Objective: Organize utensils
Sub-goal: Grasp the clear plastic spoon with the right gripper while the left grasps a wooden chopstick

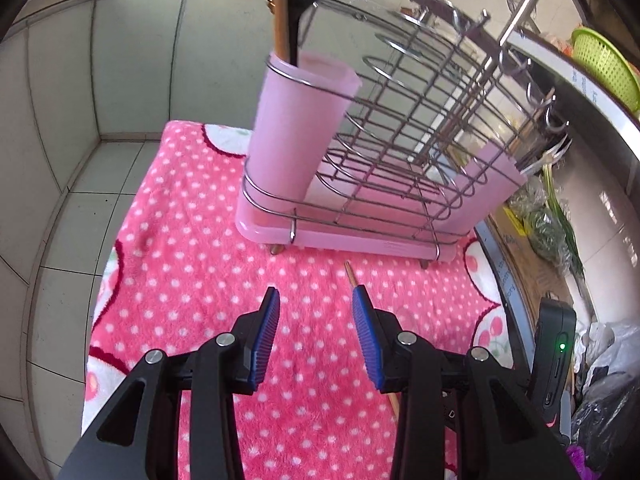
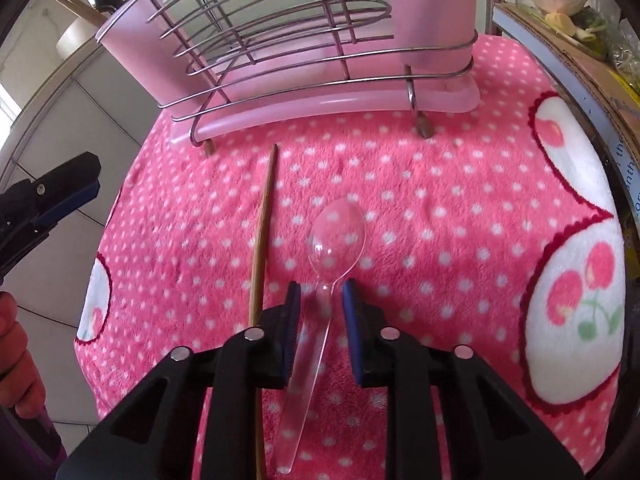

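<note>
My right gripper (image 2: 320, 294) points down at the surface, jaws apart and straddling the neck of the clear plastic spoon (image 2: 320, 280) without closing on it. The spoon lies flat on the pink polka-dot fleece cloth (image 2: 440, 200), bowl toward the rack. Just left of it lies 1 thin wooden chopstick (image 2: 262, 240). My left gripper (image 1: 316, 336) hovers above the cloth, jaws apart and empty. Ahead stands the chrome wire rack on a pink plastic tray (image 1: 380, 152); its pink cup (image 1: 296, 128) holds 1 wooden chopstick and a black-handled utensil. Bare cloth separates jaws from rack.
</note>
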